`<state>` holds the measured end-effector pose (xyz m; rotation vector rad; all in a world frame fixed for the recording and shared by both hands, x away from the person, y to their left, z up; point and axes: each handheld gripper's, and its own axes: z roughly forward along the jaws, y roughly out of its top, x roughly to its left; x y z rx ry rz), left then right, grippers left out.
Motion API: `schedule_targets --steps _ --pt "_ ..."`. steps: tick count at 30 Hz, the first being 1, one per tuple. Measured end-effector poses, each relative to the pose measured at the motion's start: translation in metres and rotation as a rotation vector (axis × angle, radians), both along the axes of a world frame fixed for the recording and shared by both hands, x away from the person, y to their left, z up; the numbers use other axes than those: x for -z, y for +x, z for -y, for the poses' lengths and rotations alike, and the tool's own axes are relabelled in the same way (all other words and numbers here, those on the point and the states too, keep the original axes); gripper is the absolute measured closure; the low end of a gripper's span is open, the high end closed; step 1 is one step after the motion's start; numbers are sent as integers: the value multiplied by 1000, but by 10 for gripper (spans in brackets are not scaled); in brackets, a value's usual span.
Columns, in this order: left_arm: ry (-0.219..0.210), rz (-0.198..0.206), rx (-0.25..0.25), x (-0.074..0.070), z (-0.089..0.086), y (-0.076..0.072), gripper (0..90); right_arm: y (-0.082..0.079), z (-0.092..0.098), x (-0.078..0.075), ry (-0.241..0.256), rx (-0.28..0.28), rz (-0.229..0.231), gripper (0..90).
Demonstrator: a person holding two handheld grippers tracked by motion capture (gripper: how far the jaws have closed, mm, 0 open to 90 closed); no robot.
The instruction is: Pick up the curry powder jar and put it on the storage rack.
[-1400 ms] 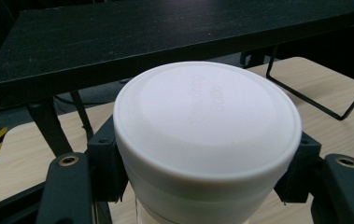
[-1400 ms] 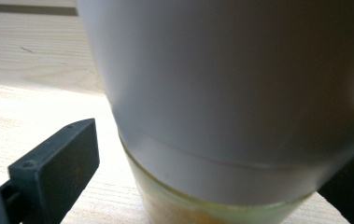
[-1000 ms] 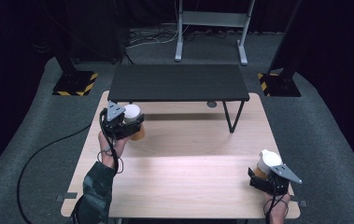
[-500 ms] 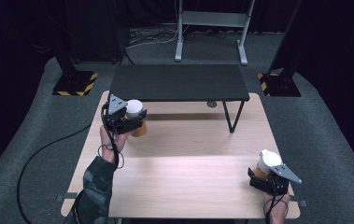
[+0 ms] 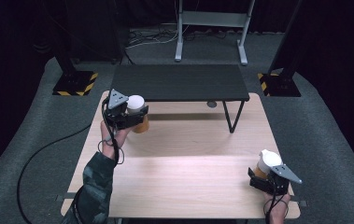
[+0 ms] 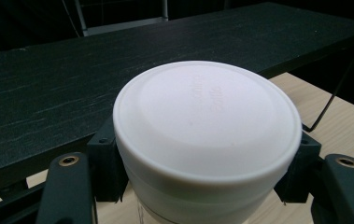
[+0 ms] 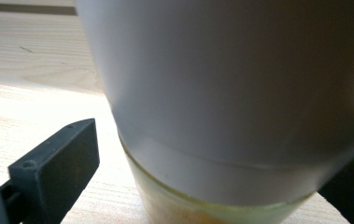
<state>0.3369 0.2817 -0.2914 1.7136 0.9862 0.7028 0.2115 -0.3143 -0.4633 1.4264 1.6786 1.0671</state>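
Left gripper (image 5: 130, 116) clamps a white-lidded jar (image 5: 137, 112) just before the black shelf (image 5: 179, 83), seemingly not yet placed. Right gripper (image 5: 265, 179), well back from the shelf, grips a second jar (image 5: 267, 162); both moves look left to do.

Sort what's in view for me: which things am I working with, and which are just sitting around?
In the job:
left gripper, clamped on left white-lidded jar
right gripper, around right white-lidded jar

Just about:
black shelf
wooden table
floor cable
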Motion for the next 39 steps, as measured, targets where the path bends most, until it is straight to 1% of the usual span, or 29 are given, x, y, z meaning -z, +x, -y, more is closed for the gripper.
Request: schedule_targets --steps 6,12,18,25,29,35,39 --pt "4 5 10 -7 0 3 334 0 0 0 1 0 -3 0" --pt "-9 -1 25 -12 -1 7 334 0 0 0 0 0 0 0" --pt "0 -2 38 -18 0 10 334 0 0 0 0 -1 -3 0" --pt "-8 -1 54 -24 1 12 334 0 0 0 1 0 -2 0" --pt "-2 1 68 -28 3 14 334 0 1 0 4 1 -2 0" --pt "-5 0 83 -33 5 16 334 0 1 0 4 0 -2 0" --pt "-8 3 94 -39 4 17 334 0 1 0 5 1 -3 0"
